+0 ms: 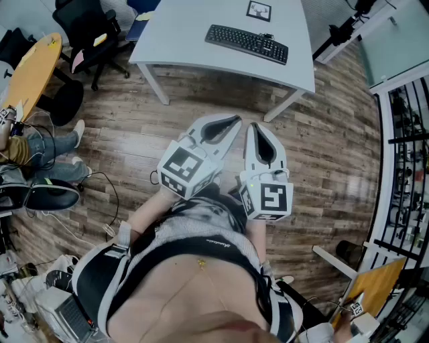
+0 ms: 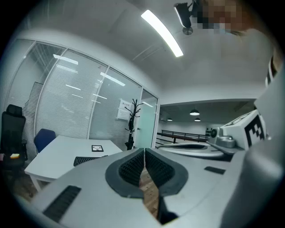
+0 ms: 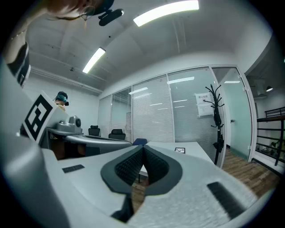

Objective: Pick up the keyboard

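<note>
Keyboard [image 1: 247, 43] on table [image 1: 181, 37], beside marker card [image 1: 259, 11]

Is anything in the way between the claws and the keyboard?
Nothing visible. Only wooden floor lies between the left claw, the right claw and the white table, where the keyboard sits uncovered.

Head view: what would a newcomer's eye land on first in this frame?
The white left gripper and right gripper sit side by side at centre, jaws shut and empty. Beyond them the black keyboard lies on the white table at the top, near a square marker card.
</note>
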Demonstrator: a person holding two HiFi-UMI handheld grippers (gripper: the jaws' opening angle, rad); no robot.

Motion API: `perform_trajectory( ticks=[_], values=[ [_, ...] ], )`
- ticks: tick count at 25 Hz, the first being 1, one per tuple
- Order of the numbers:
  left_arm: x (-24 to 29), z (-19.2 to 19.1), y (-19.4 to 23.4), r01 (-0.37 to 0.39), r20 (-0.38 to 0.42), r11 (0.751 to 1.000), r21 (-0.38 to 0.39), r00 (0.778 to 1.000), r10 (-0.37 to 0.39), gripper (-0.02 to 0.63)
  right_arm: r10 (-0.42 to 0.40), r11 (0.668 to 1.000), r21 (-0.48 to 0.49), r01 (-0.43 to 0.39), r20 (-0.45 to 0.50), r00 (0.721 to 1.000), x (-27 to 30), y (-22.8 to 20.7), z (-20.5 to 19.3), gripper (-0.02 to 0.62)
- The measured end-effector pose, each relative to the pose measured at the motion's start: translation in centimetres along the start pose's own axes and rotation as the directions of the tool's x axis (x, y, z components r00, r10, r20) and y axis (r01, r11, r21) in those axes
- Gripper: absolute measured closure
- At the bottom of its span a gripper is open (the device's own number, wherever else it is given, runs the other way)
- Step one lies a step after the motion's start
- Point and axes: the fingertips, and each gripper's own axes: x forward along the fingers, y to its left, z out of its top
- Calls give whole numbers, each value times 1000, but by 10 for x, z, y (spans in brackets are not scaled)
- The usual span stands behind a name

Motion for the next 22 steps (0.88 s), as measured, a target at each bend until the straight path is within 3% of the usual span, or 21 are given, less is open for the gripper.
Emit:
perform_trajectory(
  ticks=[7, 11, 14, 22],
  values=[
    [9, -6, 0, -10, 4, 1000, 10, 1000, 10, 591, -24, 1000, 11, 24, 9, 1000, -1, -15, -4, 591],
    [15, -15, -1, -26, -19, 1000, -4, 999, 26, 588, -20, 1000, 13, 20, -6, 1000, -5, -22, -9, 544],
    [20, -20, -4, -27, -34, 1000, -16, 999, 26, 505, -25, 1000, 16, 25, -19, 1000, -9, -31, -15, 537],
    [36, -31, -8, -50, -46, 998, -34, 998, 48, 503, -4, 1000, 20, 5, -33, 999, -7, -52, -25, 526]
  ],
)
